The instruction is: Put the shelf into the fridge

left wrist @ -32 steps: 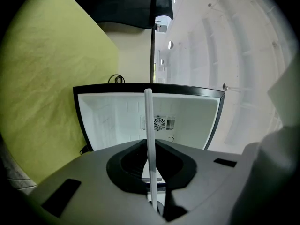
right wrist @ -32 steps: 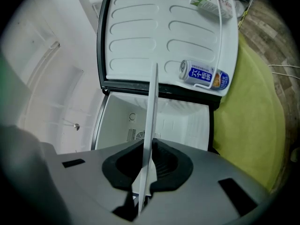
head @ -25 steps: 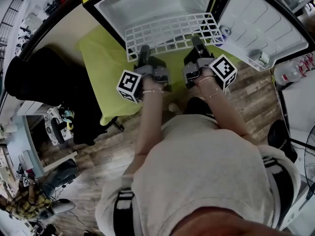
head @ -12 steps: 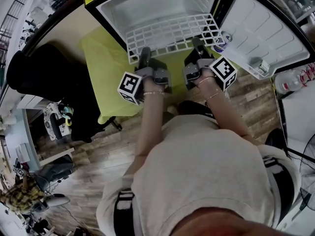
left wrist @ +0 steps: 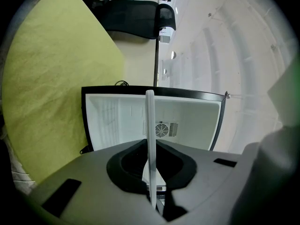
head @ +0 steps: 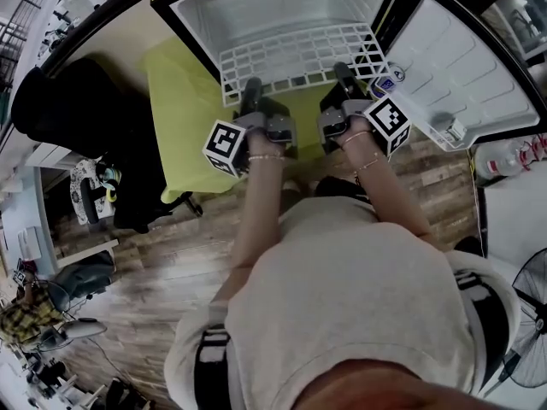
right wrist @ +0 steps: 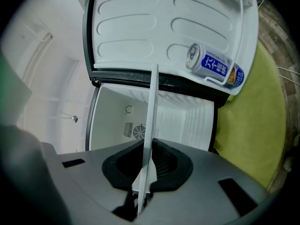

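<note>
White shelf (head: 299, 51) in both tongs (head: 250, 86) (head: 342, 72) (clamped).

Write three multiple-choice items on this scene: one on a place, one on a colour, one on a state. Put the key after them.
1. Where does the can lie?
A. In the rack of the fridge door
B. In a sink
C. On a plate

2. What colour is the cloth by the fridge?
A. Red
B. Yellow-green
C. Blue

3. How do the left gripper and the right gripper stand to the shelf?
A. Both open, clear of it
B. Only one holds it
C. Both shut on its near edge

Key:
1 A: the right gripper view shows the can behind the door's rail.
2 B: the head view and both gripper views show it yellow-green.
3 C: each gripper view shows the shelf's white edge pinched between that gripper's jaws.
</note>
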A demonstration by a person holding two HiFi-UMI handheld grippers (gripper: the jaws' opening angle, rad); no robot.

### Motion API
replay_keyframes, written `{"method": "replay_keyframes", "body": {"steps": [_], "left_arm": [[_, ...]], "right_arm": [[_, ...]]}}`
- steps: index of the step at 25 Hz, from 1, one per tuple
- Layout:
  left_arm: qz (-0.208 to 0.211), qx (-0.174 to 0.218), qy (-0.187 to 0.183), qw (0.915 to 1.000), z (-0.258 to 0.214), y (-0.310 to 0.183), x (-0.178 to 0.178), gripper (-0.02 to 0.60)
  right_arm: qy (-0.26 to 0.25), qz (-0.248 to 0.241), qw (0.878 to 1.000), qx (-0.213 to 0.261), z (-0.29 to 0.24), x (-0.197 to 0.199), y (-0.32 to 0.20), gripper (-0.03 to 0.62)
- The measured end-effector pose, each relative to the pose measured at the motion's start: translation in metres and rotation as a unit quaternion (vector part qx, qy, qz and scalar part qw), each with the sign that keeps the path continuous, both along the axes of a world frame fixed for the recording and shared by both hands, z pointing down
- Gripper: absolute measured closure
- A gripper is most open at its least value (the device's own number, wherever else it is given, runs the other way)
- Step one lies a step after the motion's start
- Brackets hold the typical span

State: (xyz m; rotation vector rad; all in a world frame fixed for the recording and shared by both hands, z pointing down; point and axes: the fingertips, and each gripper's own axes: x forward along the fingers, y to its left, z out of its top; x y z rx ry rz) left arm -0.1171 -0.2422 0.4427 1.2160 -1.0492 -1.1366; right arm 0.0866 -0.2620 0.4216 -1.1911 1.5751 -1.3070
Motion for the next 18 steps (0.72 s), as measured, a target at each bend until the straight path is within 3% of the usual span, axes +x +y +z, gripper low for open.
{"method": "replay_keyframes", "body": {"steps": [18], "left_arm": [[-0.002, 0.000, -0.014, 0.9999, 0.0010, -0.0020, 0.0005, 0.552]], "right_arm": [[-0.001, -0.012, 1.000, -0.001, 0.0025, -0.0005, -0.0022, 0.563]]}}
